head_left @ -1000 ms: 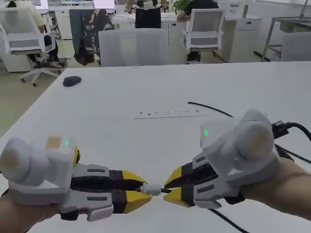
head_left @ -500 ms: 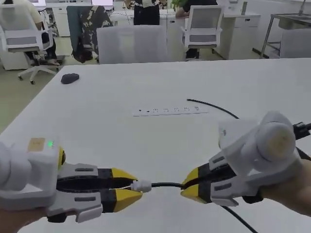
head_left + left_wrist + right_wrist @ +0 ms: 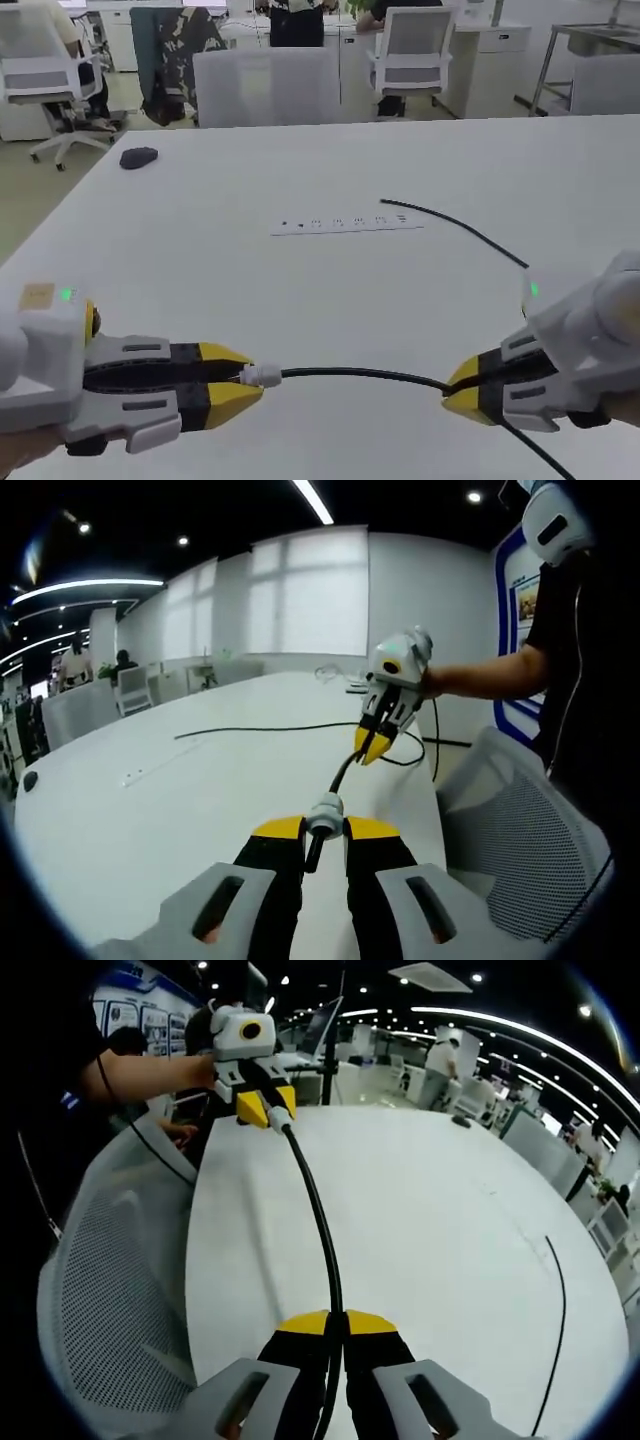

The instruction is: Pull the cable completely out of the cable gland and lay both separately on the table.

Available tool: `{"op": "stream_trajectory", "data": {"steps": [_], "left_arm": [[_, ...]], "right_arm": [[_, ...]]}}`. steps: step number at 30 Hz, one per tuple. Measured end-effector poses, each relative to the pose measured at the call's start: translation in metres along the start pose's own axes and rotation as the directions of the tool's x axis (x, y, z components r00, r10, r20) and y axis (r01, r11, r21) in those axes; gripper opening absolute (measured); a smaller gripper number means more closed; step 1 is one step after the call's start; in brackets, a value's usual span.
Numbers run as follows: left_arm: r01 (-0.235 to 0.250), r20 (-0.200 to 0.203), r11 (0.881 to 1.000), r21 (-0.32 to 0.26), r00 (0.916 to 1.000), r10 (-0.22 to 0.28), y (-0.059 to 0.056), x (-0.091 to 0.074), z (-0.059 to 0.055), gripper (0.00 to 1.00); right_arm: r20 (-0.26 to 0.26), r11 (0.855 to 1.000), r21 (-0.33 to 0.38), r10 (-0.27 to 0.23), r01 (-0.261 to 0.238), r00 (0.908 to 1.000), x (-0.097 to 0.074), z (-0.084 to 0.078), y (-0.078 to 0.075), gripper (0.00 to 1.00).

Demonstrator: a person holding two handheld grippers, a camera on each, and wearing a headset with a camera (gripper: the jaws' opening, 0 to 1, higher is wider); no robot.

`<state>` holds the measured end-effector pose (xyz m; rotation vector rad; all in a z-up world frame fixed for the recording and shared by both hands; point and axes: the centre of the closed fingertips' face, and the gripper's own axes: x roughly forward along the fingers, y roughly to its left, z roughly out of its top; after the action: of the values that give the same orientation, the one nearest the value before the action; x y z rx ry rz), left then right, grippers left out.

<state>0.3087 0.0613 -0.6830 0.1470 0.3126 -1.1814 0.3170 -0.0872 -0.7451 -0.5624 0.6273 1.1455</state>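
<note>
1. The left gripper (image 3: 250, 378) has its jaws clenched on the white cable gland (image 3: 262, 376) and holds it just above the surface (image 3: 300, 300), near the front edge.
2. The right gripper (image 3: 455, 388) has its jaws clenched on the black cable (image 3: 360, 374), well apart from the gland. The cable runs between the two grippers in a shallow arc.
3. In the left gripper view a short dark length of cable shows behind the gland, between the jaws. The cable is therefore probably not yet out, and the step in hand is the pull itself.
4. The pull should run straight along the gland's bore. Any sideways angle would likely make the cable bind at the gland's mouth.
5. The left gripper should hold the gland steady without twisting it, so that only the cable slides.
6. The grippers are already wide apart, so reach may run out. If it does, the right jaws would do better to let go and take the cable again just beside the gland.
7. A slow pull near the end should stop the freed tail from whipping. After that, the gland and the cable each need their own bare spot on the surface, not touching.
</note>
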Motion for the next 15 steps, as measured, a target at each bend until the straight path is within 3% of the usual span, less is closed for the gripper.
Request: {"op": "stream_trajectory", "data": {"steps": [6,8,9,11,13,15], "left_arm": [[-0.001,-0.005,1.000,0.001,1.0000,0.001,0.000,0.003,-0.001,0.14],[-0.016,-0.004,1.000,0.014,0.9999,0.016,0.002,0.003,0.001,0.14],[-0.020,0.006,1.000,0.016,0.9998,0.020,0.002,0.003,0.004,0.14],[-0.012,0.017,1.000,0.010,0.9998,0.012,0.000,0.004,0.006,0.14],[-0.012,0.013,1.000,0.015,0.9998,0.012,0.000,0.005,0.006,0.14],[-0.009,0.014,1.000,0.010,0.9999,0.009,0.000,0.005,0.006,0.14]], "right_arm": [[-0.061,1.000,0.003,0.000,0.000,0.9981,0.011,-0.008,0.000,0.01],[-0.091,0.999,0.017,-0.046,0.048,0.9948,0.012,-0.010,-0.006,0.11],[-0.083,0.999,-0.007,-0.044,0.043,0.9956,0.013,-0.007,-0.005,0.19],[-0.078,0.998,-0.052,-0.036,0.032,0.9963,0.013,-0.001,-0.002,0.17],[-0.026,0.997,-0.069,-0.035,0.033,0.9991,0.015,0.018,0.000,0.19],[0.078,0.998,-0.059,0.011,-0.006,0.9969,0.017,0.050,0.011,0.21]]}}
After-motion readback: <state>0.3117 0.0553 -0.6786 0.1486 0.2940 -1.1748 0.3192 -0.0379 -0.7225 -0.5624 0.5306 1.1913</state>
